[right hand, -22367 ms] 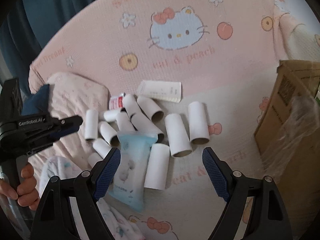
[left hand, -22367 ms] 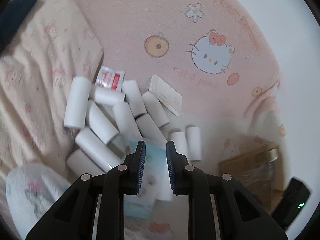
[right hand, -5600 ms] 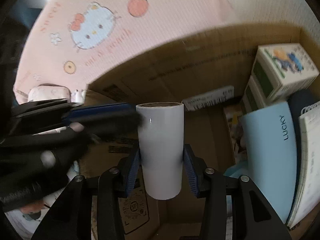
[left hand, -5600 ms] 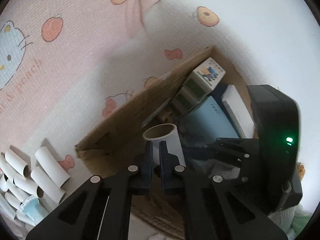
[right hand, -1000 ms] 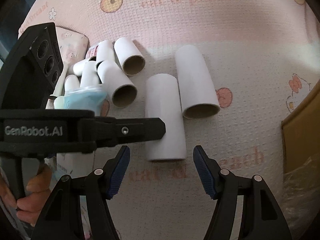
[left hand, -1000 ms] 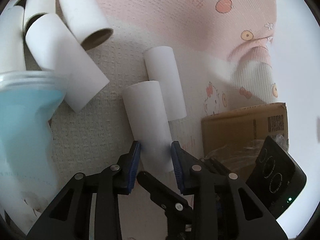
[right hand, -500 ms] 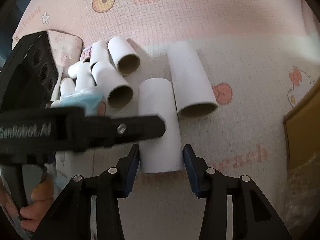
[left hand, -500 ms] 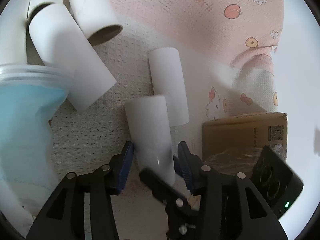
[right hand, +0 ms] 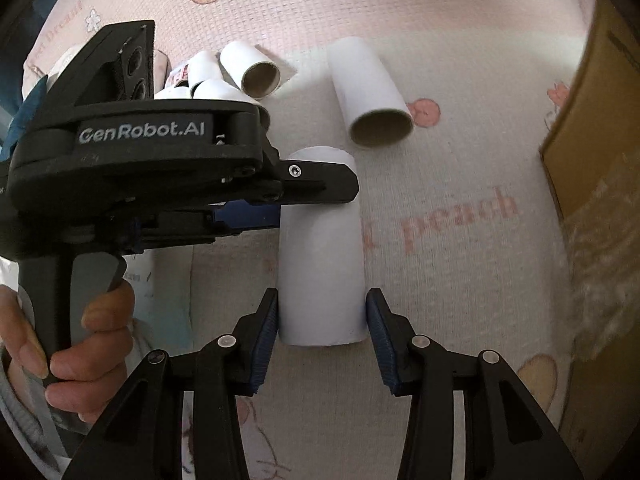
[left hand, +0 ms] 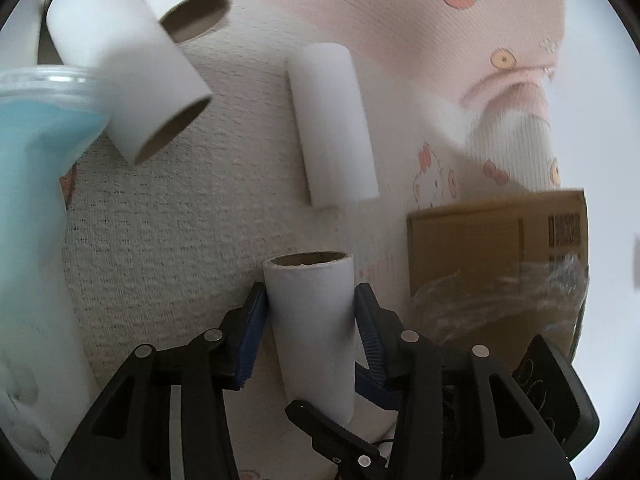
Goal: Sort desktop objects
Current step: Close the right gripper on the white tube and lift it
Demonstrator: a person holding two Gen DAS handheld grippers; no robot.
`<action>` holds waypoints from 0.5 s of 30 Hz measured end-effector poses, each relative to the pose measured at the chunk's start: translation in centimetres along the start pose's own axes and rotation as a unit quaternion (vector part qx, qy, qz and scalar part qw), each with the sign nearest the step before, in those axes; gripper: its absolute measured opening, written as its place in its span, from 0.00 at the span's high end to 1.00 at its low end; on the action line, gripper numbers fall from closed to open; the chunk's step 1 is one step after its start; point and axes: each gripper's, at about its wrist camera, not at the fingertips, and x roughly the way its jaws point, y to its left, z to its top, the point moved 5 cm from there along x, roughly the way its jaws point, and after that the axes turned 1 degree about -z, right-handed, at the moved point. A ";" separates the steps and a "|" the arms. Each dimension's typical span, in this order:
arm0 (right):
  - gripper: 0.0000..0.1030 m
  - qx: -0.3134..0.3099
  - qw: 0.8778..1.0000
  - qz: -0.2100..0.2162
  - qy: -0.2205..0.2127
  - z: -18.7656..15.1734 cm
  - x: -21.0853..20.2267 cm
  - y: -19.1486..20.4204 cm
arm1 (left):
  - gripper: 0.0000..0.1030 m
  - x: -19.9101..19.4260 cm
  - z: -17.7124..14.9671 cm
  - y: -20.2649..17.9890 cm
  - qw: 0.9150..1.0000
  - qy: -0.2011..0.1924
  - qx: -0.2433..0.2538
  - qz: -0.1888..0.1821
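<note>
left gripper (left hand: pixel 309 322) jaws clamped on a white cardboard tube (left hand: pixel 314 322), now tipped up off the pink blanket (left hand: pixel 168 240) instead of lying flat; right gripper (right hand: pixel 322 330) jaws closed in around its lower end, touching or nearly. probably bound for the cardboard box (left hand: pixel 496 256) just beside.

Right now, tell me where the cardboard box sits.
The cardboard box stands at the right of the left wrist view, just right of the held paper tube; in the right wrist view it lines the right edge.
</note>
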 end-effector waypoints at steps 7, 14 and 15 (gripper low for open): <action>0.60 -0.018 1.000 -0.002 -0.012 -1.3 -0.9 0.6 | 0.54 -1.8 -1.5 -2.1 0.997 -0.018 0.069 0.017; 0.60 -0.040 0.998 0.017 -0.043 -2.9 -2.8 1.5 | 0.54 -4.2 -4.4 -4.7 0.984 -0.062 0.162 0.048; 0.60 -0.049 0.998 0.018 -0.046 -3.2 -3.0 1.7 | 0.54 -4.5 -4.9 -5.1 0.981 -0.071 0.173 0.054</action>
